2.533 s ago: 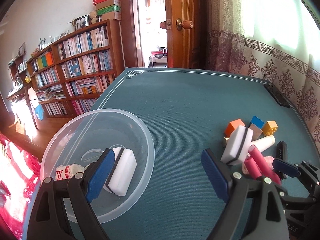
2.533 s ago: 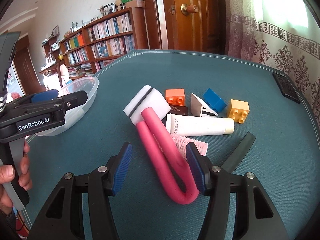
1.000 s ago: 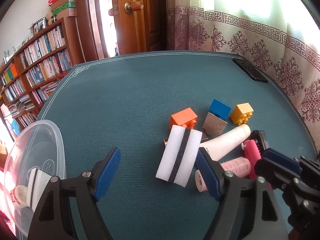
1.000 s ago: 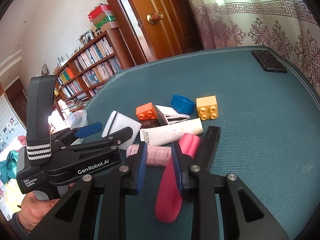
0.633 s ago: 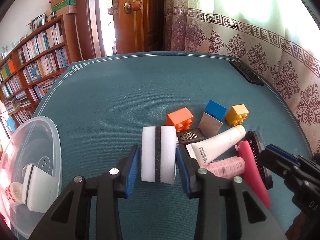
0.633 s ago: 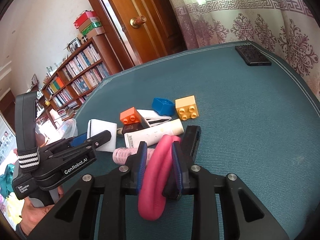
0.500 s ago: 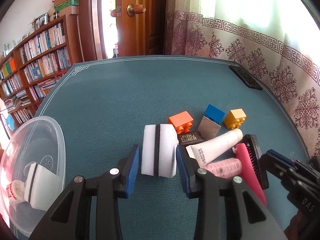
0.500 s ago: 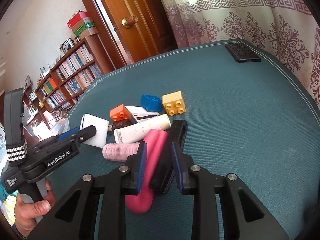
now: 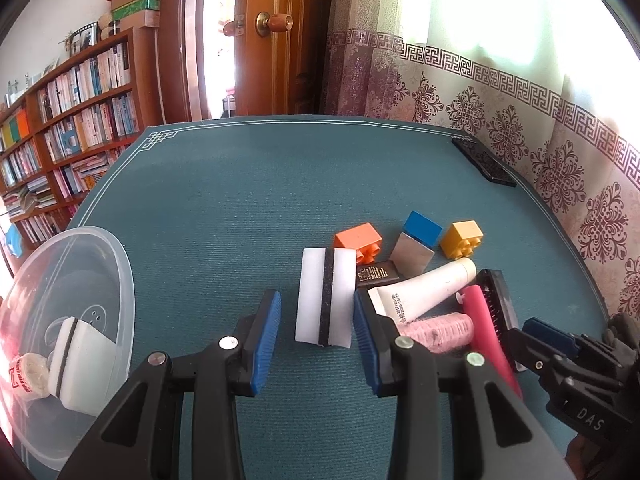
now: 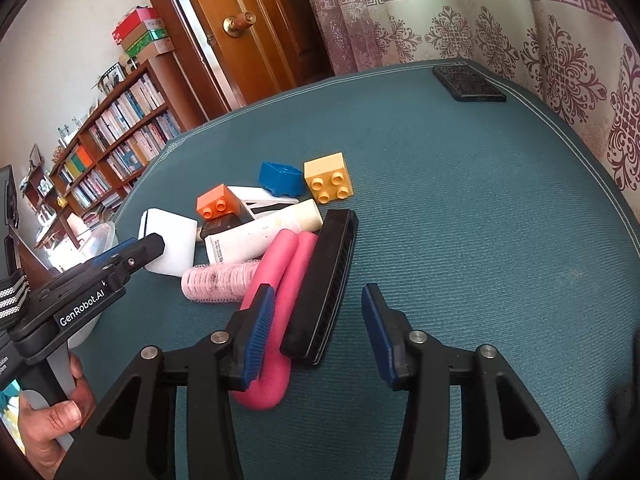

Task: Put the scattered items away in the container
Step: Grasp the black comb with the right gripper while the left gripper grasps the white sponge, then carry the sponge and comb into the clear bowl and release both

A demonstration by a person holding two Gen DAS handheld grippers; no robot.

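My left gripper (image 9: pixel 316 322) open, straddling white black-striped foam sponge (image 9: pixel 325 298) (ungripped); right gripper (image 10: pixel 318 332) open, empty. Next: squeeze, carry left to clear plastic bowl (image 9: pixel 116 248).

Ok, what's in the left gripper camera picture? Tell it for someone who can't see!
The left gripper is open, its blue fingers either side of a white sponge with a black stripe on a teal table. Toy blocks, a tube and a pink roller lie to the right; a clear bowl at left holds another sponge.
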